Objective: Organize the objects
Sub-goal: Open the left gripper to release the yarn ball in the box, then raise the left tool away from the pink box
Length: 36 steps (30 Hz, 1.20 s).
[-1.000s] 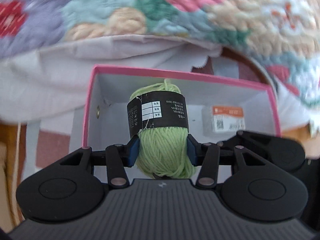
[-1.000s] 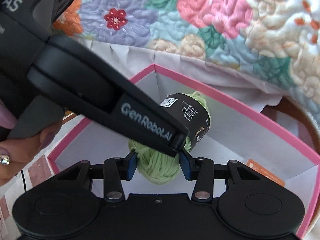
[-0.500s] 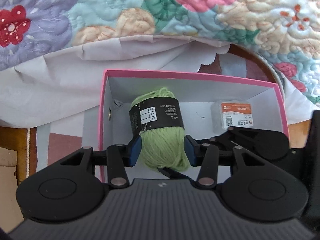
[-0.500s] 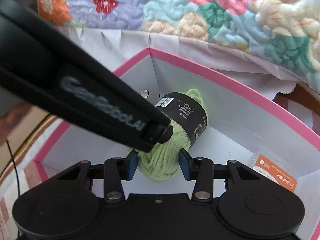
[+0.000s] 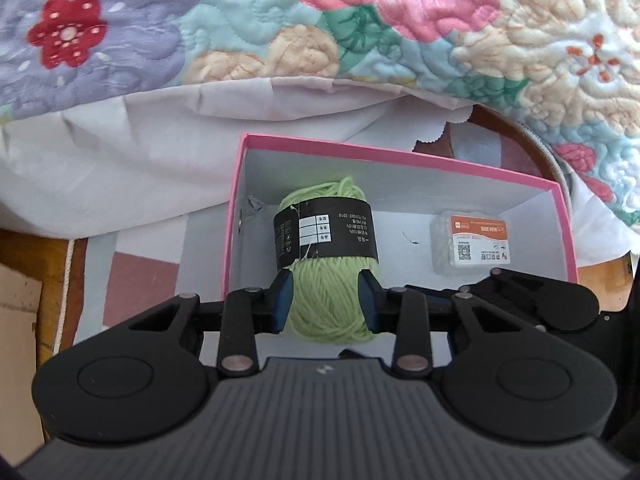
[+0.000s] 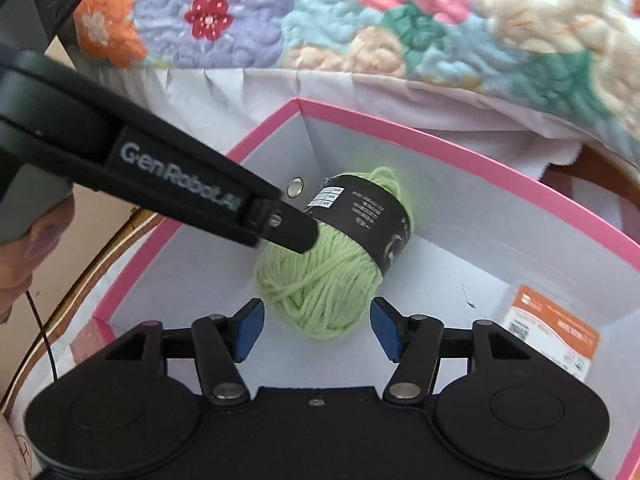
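A light green yarn ball [image 5: 332, 280] with a black paper band lies inside a pink-rimmed white box [image 5: 400, 156], at its left end. My left gripper [image 5: 326, 304] is shut on the yarn's near end, blue pads pressed into it. In the right wrist view the yarn ball [image 6: 320, 284] rests on the box floor, and the box's pink rim [image 6: 440, 148] runs behind it. My right gripper [image 6: 318, 330] is open, its blue pads apart on either side of the yarn's near end without touching. The left gripper's finger [image 6: 280, 224] reaches in from the left onto the yarn.
A clear packet with an orange label [image 5: 468, 244] lies in the box's right end, also in the right wrist view [image 6: 552, 332]. A floral quilt [image 5: 360, 20] over a white sheet [image 5: 120, 168] lies behind the box. A wooden edge [image 6: 100, 248] runs at left.
My right gripper has opened and let go of the yarn. The left gripper stays shut on it and has lowered it further into the box.
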### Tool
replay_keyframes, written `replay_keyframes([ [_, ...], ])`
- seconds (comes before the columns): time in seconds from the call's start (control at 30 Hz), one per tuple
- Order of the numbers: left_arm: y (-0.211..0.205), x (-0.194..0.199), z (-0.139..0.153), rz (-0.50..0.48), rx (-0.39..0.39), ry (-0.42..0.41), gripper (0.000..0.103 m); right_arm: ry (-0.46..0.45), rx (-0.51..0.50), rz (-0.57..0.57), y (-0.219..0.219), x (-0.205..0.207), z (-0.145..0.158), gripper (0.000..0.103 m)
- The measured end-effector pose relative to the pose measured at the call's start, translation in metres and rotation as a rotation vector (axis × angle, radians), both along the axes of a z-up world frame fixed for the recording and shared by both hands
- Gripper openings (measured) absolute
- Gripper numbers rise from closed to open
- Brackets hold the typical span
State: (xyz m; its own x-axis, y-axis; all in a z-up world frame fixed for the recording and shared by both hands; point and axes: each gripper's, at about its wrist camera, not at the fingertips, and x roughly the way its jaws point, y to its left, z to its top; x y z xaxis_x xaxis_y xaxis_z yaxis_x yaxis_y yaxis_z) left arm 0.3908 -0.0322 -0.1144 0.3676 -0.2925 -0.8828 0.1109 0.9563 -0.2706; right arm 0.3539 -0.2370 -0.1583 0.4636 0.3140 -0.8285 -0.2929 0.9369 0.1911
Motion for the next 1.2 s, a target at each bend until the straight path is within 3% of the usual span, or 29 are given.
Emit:
replay_keyframes([
  [0.07,0.002,-0.006,0.006,0.018,0.004,-0.01,0.034,0.012,-0.022,-0.036,-0.002,0.001,-0.003,0.063],
  [0.13,0.006,-0.01,0.011,0.037,0.019,-0.013,0.035,0.04,0.018,-0.1,-0.011,0.008,-0.006,0.063],
  [0.23,0.016,-0.009,0.018,0.055,0.018,-0.01,0.035,0.137,0.243,-0.203,-0.034,0.011,-0.01,0.063],
  [0.33,0.019,-0.016,0.031,0.052,0.022,-0.029,0.035,0.144,0.326,-0.261,-0.037,-0.003,-0.005,0.063],
  [0.43,0.017,-0.028,0.043,0.03,0.024,-0.035,0.035,0.103,0.28,-0.247,-0.036,-0.021,0.021,0.063],
  [0.6,0.007,-0.057,0.066,-0.041,0.058,-0.055,0.044,0.014,0.201,-0.241,-0.038,-0.064,0.068,0.063],
  [0.77,0.008,-0.083,0.086,-0.074,0.1,-0.059,0.058,0.021,0.113,-0.244,-0.038,-0.092,0.102,0.063],
  [0.87,0.008,-0.099,0.1,-0.095,0.119,-0.076,0.063,0.049,0.113,-0.273,-0.04,-0.105,0.118,0.063],
  [1.2,0.008,-0.153,0.143,-0.123,0.088,-0.079,0.068,0.003,0.081,-0.25,-0.032,-0.16,0.179,0.064],
])
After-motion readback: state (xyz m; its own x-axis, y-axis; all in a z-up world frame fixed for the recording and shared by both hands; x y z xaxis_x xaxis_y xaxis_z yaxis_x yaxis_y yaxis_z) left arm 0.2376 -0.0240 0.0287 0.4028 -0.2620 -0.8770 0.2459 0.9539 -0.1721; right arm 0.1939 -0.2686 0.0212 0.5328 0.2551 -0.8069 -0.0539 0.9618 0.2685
